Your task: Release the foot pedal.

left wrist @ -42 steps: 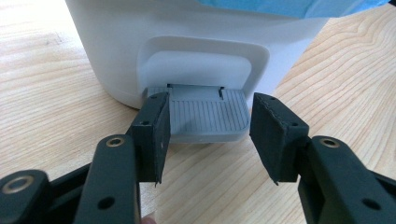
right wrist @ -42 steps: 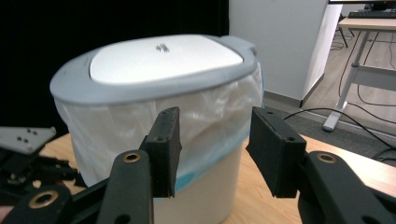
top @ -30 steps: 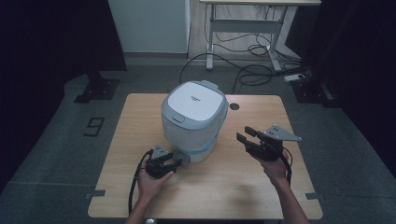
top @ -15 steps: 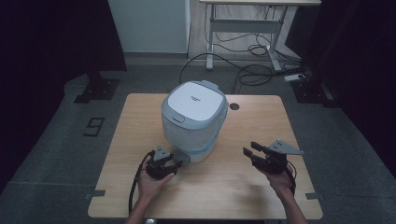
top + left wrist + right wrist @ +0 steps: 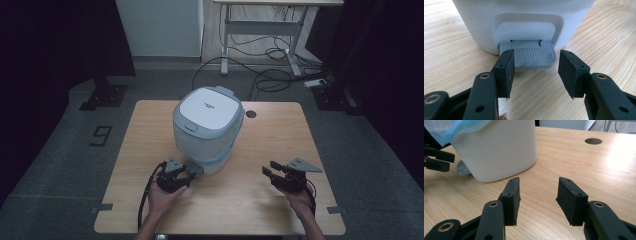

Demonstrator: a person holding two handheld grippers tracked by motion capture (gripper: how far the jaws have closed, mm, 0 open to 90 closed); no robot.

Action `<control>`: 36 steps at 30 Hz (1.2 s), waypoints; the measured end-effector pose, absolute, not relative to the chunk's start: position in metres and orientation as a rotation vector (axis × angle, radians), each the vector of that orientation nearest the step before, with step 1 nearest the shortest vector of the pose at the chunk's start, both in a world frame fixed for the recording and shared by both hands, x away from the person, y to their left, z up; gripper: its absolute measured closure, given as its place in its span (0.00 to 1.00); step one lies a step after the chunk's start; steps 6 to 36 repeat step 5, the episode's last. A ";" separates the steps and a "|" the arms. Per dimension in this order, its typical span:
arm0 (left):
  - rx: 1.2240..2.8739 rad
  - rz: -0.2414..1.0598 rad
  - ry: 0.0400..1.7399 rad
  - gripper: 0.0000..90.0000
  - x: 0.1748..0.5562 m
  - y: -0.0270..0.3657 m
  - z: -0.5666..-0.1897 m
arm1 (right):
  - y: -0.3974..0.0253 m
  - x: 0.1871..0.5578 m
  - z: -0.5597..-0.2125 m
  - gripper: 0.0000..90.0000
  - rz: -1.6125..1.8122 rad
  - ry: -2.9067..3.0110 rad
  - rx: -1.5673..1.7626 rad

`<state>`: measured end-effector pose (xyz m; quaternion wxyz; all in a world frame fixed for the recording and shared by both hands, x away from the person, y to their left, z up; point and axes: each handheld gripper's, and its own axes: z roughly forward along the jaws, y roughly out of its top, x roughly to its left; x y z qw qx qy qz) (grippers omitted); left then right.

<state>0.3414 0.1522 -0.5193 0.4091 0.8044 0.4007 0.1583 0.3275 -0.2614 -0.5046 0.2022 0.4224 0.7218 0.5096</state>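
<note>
- White and grey, the pedal bin point(image 5: 207, 129) stands upright near the middle of the wooden surface point(image 5: 280, 135), lid shut, a blue-edged liner point(image 5: 220, 161) hanging out under the lid on its near side.
- Its grey ribbed foot pedal point(image 5: 531, 54) sticks out at the base, toward the near edge.
- My left tongs point(image 5: 535, 72) are released, jaws apart, just in front of the pedal; one jaw tip overlaps the pedal's corner, and I cannot tell whether it touches.
- My right tongs point(image 5: 537, 198) are also released, gripping nothing, low over bare wood near the right part of the near edge, well apart from the bin.
- A round cable hole point(image 5: 251, 114) sits toward the far edge.
</note>
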 end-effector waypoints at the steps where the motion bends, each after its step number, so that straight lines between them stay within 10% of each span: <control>1: 2.027 0.398 1.008 0.53 0.341 0.152 -0.519 | -0.262 0.328 -0.505 0.58 1.423 2.013 1.181; 36: 2.019 0.400 1.002 0.53 0.341 0.152 -0.518 | -0.263 0.328 -0.504 0.58 1.432 2.002 1.180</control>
